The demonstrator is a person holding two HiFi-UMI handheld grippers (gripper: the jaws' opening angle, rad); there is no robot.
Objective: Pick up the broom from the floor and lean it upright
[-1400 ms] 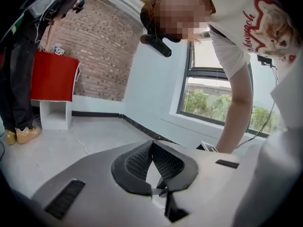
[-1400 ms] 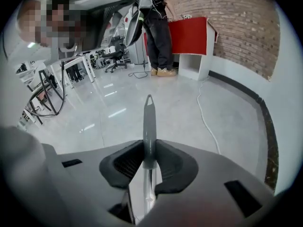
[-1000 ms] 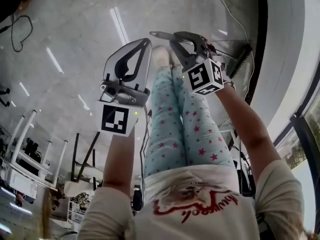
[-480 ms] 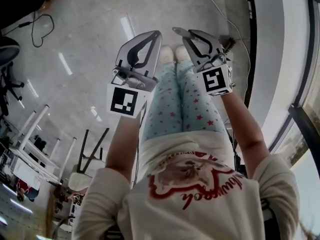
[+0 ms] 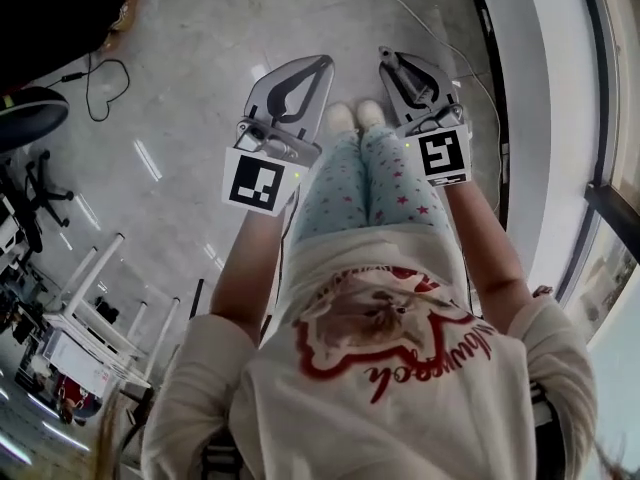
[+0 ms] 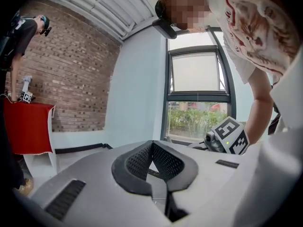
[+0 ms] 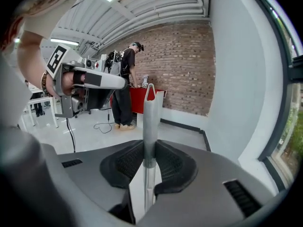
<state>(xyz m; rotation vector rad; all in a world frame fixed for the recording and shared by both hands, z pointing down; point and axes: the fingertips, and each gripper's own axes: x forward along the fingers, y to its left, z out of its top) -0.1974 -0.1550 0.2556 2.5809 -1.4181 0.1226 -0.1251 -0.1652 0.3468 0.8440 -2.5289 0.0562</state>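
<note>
left arm [image 5: 245, 278]: we hold it stretched forward, forearm bare, left of our shoes [image 5: 355, 116] in the head view.
left gripper [image 5: 320, 63]: we carry it with its tips just left of the shoes. Jaws closed tip to tip, nothing between the pads. Its marker cube [image 5: 260, 183] sits at the wrist end.
right arm [image 5: 487, 258]: stretched forward likewise, right of the shoes.
right gripper [image 5: 386, 56]: tips just right of the shoes. Pads clamped on a thin grey broom handle [image 7: 149, 122] that runs straight out between them.
The two grippers are side by side and apart, with the shoes between them.
</note>
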